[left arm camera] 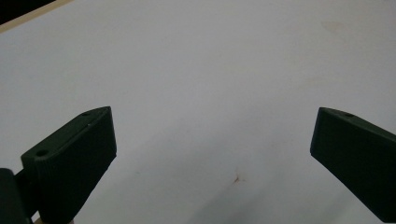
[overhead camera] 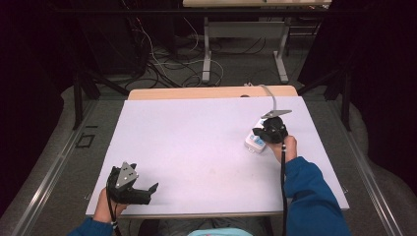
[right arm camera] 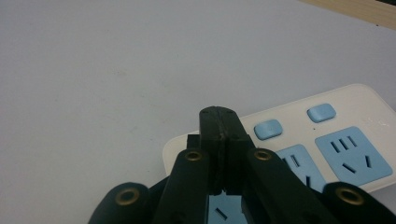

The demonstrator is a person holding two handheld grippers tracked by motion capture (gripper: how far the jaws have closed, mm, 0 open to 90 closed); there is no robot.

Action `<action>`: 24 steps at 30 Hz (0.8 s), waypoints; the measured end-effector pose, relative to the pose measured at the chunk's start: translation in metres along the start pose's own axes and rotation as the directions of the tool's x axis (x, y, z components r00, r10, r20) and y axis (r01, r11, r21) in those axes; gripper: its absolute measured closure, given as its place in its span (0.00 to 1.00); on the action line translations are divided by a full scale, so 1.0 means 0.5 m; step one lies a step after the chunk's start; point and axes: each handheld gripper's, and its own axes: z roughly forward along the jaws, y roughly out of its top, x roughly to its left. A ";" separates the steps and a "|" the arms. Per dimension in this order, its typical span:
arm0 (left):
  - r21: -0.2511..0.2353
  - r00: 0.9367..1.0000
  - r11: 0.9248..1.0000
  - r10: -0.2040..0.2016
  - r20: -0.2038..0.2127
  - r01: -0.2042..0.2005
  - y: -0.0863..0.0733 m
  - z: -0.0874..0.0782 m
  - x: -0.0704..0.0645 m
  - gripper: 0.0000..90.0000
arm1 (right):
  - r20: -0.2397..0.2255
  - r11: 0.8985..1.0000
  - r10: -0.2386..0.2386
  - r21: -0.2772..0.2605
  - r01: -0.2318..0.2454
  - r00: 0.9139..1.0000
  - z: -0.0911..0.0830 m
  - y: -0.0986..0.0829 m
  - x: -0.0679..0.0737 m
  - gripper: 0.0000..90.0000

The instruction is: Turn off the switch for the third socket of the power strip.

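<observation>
Setting: a person in blue sleeves stands at a white tabletop (overhead camera: 196, 147), a pair of black tongs in each hand, with a wood-coloured edge showing along the tabletop's far side
Left tongs (overhead camera: 147, 192): held low at the near left corner of the tabletop, jaws spread wide apart with nothing between them; in the left gripper view the left tongs (left arm camera: 212, 158) frame only bare white surface and a small reddish fleck
Left hand (overhead camera: 105, 206): wrapped around the rear of the left tongs at the tabletop's near edge, grey three-cornered plate on top
Right tongs (overhead camera: 259, 132): out over the right side of the tabletop, jaws pressed together with nothing seen between them; in the right gripper view the right tongs (right arm camera: 219, 122) have their closed tips over the near end of the power strip, and whether they touch it cannot be told
Right hand (overhead camera: 287, 147): gripping the right tongs from behind, a black cable trailing down along the blue sleeve
Power strip (right arm camera: 327, 140): a white strip with light blue sockets and two light blue buttons, lying flat on the right part of the tabletop, partly under the right tongs; in the high view the power strip (overhead camera: 254, 142) peeks out just left of them
Background: a dark room, tangled cables on the floor beyond, the legs of another table
</observation>
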 end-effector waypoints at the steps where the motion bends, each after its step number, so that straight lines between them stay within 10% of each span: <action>1: -0.001 1.000 1.000 -0.002 0.000 0.002 0.000 0.000 0.000 0.01 | 0.001 1.000 0.005 0.002 -0.005 1.000 0.000 0.000 0.000 1.00; 24: -0.002 1.000 1.000 -0.001 0.001 0.001 0.000 0.000 0.000 0.01 | 0.029 0.999 -0.006 0.053 0.005 1.000 0.038 -0.004 0.005 1.00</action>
